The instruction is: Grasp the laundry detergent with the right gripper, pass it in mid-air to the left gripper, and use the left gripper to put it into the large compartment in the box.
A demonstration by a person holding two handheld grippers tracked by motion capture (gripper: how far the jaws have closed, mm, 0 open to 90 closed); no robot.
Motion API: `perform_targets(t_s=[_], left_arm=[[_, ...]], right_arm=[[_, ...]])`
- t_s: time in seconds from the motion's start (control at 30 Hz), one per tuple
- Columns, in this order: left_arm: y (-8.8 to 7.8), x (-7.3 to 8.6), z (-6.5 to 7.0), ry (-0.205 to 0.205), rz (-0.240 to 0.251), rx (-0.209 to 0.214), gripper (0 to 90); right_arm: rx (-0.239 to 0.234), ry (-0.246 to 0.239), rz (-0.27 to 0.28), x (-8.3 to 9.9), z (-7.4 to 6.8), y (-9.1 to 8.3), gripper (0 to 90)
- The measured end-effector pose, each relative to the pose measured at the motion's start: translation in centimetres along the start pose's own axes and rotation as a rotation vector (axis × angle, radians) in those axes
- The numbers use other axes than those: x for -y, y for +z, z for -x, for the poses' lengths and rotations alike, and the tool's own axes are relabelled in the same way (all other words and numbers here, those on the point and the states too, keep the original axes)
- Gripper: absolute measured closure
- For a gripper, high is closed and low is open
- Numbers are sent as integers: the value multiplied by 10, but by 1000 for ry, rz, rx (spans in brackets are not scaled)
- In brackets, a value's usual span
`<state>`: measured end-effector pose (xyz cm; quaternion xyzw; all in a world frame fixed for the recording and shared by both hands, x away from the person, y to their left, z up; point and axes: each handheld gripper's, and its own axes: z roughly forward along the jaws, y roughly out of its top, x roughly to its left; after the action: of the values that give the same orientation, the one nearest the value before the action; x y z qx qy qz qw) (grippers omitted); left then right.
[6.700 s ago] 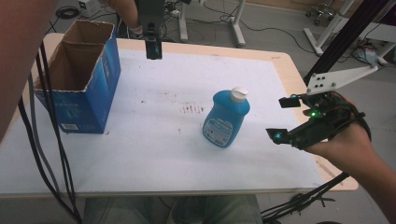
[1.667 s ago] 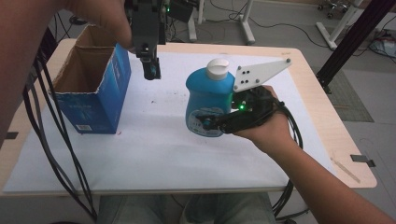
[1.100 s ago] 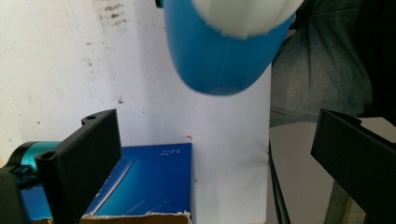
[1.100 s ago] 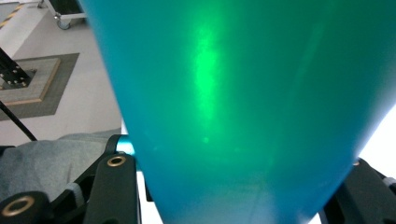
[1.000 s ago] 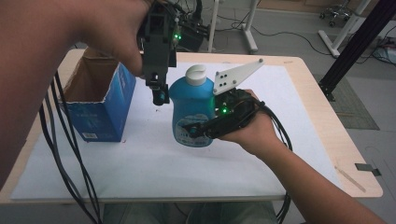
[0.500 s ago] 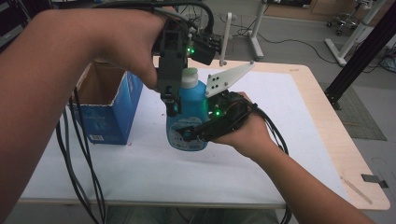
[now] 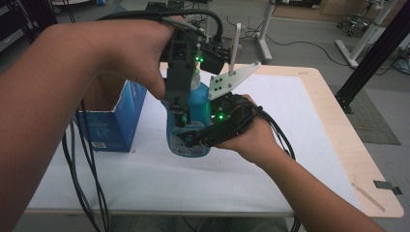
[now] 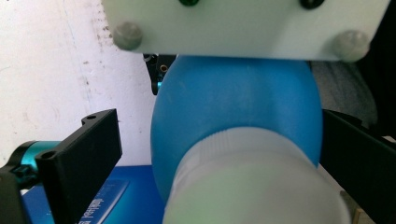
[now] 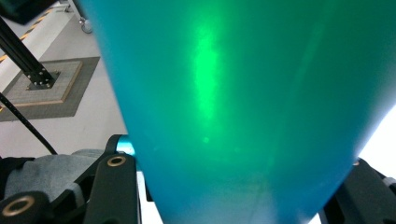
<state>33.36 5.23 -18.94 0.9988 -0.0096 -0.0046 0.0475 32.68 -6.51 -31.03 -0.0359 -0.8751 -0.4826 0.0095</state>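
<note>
Right forearm comes in from the bottom right, angling up toward the table's middle, hand wrapped around the right gripper (image 7: 193, 140). Its jaws point left and clamp the blue bottle (image 7: 186, 128) low on the body, green light glowing. Left arm sweeps across from the upper left, wrist bent, the left gripper (image 7: 181, 113) pointing straight down. In the left gripper view its black jaws stand wide, one either side of the white cap (image 8: 254, 182), not pressing.
</note>
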Motion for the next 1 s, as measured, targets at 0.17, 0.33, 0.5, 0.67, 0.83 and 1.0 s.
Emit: perform_targets(t_s=[0.17,0.33,0.5,0.67,0.83,1.0], left_arm=[[1,-1,-1,-2,-18,-3,70],[1,-2,0,-3,-21,-6,71],[1,-3,0,2,-24,-6,117],[0,-3,0,-2,-24,-7,147],[0,-2,0,-7,-26,-3,177],[0,-3,-1,-18,-35,11,249]], right_arm=[[-1,7,-2,0,0,0,450],[0,3,-1,0,-1,0,450],[0,5,-4,0,-1,0,449],[0,5,0,0,-2,-1,450],[3,1,1,0,-1,-1,450],[3,2,5,0,-1,0,450]])
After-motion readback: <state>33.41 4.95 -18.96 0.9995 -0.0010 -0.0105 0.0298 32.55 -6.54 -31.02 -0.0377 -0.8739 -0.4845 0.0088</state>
